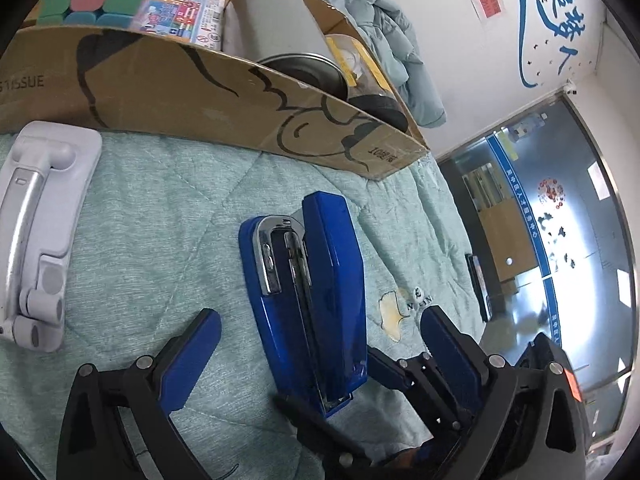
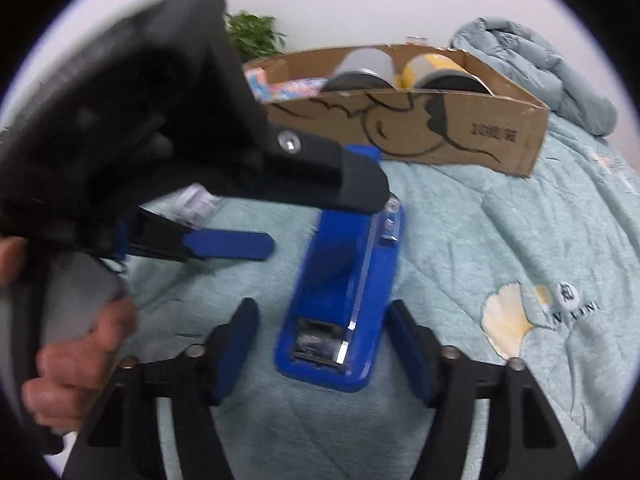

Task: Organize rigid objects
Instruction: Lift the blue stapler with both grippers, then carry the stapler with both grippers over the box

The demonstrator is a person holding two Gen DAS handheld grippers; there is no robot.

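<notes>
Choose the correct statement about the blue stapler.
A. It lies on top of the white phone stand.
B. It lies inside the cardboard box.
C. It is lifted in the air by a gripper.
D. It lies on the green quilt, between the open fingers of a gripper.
D: the stapler rests on the quilt, and the right gripper has a gap on both sides of it.

The stapler [image 1: 308, 300] lies on the quilt [image 1: 160, 208] between the left gripper's [image 1: 320, 344] fingers, the phone stand [image 1: 40, 232] off to their left, and the cardboard box [image 1: 192, 96] beyond both, holding cans and a cube.
</notes>
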